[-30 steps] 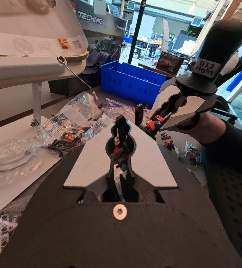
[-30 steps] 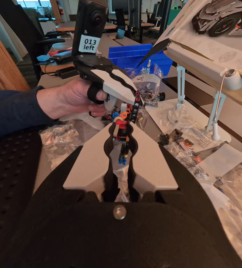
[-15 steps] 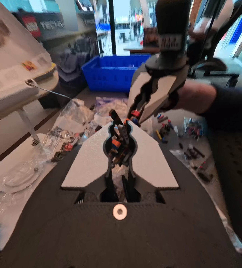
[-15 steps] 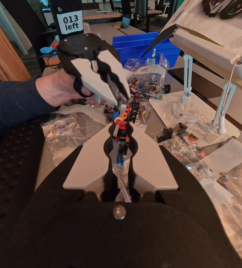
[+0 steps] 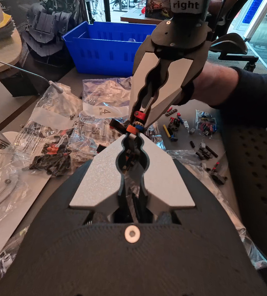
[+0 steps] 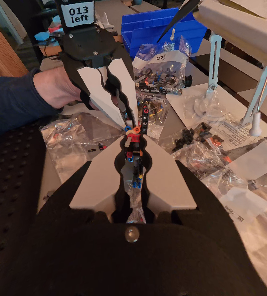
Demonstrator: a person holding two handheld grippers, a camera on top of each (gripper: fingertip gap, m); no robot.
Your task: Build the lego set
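Observation:
A small lego assembly [image 6: 133, 138] of red, orange, blue and tan parts with a black holed beam [image 6: 144, 118] is held in the air above the table. My right gripper [image 6: 133, 136] is shut on its red end. My left gripper [image 6: 130, 124] comes in from the upper left, tip to tip with the right one, its jaws shut on the assembly's far end. In the left wrist view my left gripper [image 5: 132, 136] is narrow around a grey part, and the right gripper [image 5: 138, 123] points down onto the assembly [image 5: 135, 128].
Clear bags of lego parts [image 5: 104, 112] [image 6: 160, 72] lie under and around the grippers. Loose pieces [image 5: 174, 125] lie at the right. A blue bin [image 5: 107, 48] stands at the back. A white book stand [image 6: 214, 64] holds the instruction booklet. A black perforated mat [image 5: 254, 176] lies at the edge. Left and right tips are no more than a few centimetres apart.
The two grippers have closed in from side by side to tip to tip. My left gripper has swung round onto the assembly's end. The right gripper has kept its hold.

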